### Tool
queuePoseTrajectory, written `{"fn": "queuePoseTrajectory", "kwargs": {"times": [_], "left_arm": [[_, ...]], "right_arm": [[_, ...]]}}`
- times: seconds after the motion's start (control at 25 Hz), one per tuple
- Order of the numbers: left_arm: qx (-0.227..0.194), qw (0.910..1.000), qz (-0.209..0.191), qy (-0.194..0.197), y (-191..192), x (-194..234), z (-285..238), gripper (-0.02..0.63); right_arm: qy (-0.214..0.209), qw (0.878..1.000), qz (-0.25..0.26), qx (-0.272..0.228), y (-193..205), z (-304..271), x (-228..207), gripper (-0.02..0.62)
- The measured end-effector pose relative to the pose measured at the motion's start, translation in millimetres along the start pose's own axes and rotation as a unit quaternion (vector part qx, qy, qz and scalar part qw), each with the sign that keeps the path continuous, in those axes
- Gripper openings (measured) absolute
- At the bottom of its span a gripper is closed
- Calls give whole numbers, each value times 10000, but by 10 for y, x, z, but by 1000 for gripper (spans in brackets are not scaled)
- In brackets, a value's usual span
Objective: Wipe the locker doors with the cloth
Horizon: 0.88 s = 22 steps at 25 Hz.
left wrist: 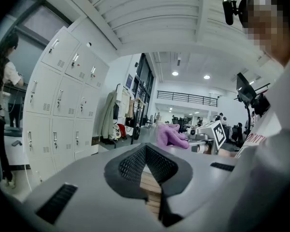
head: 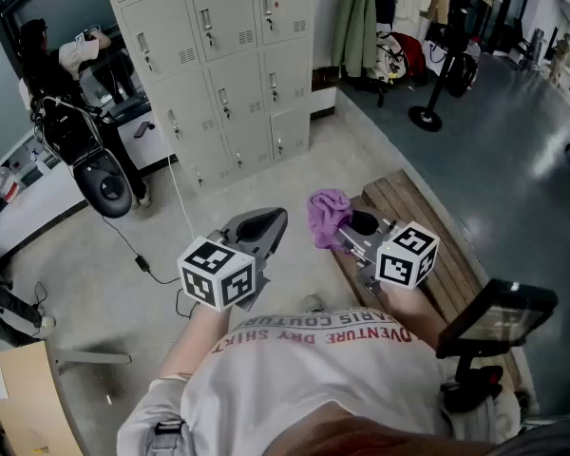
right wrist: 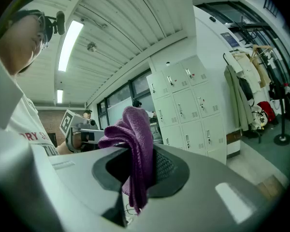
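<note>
A purple cloth (head: pixel 328 216) is clamped in my right gripper (head: pixel 345 224), bunched up above the jaws; in the right gripper view the cloth (right wrist: pixel 134 149) hangs down between the dark pads. My left gripper (head: pixel 262 227) is shut with nothing in it, held level beside the right one, and the left gripper view shows its jaws (left wrist: pixel 146 168) closed together. The beige lockers (head: pixel 218 55) stand a few steps ahead at the upper left, their doors closed. Both grippers are well short of the lockers (right wrist: pixel 191 105).
A wooden bench (head: pixel 437 255) runs along my right. A black machine with a cable (head: pixel 104 183) stands left of the lockers, where a person (head: pixel 85 55) sits at a desk. Coats (head: pixel 356 17) hang to the right of the lockers, near a black stand (head: pixel 427 112).
</note>
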<state>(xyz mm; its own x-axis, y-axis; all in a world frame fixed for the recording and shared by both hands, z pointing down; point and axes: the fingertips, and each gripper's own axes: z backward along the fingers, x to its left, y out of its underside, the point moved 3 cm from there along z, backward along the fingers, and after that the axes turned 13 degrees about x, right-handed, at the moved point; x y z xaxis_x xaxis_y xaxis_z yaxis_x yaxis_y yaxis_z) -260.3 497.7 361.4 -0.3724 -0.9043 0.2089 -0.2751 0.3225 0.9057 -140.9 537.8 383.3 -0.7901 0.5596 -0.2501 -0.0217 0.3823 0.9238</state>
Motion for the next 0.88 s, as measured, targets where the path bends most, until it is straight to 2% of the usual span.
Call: {"fn": "queuePoseTrajectory", "kwargs": {"times": [0.48, 0.68, 0.88], "left_arm": [[64, 9999, 144, 10, -76, 337, -442, 0], [42, 9998, 192, 27, -355, 612, -845, 0], [2, 9994, 341, -36, -765, 997, -1431, 0]], "right_arm": [[45, 9999, -128, 47, -67, -203, -512, 58], [66, 9997, -221, 81, -274, -303, -1010, 58], [-154, 9992, -232, -286, -674, -382, -1658, 57]]}}
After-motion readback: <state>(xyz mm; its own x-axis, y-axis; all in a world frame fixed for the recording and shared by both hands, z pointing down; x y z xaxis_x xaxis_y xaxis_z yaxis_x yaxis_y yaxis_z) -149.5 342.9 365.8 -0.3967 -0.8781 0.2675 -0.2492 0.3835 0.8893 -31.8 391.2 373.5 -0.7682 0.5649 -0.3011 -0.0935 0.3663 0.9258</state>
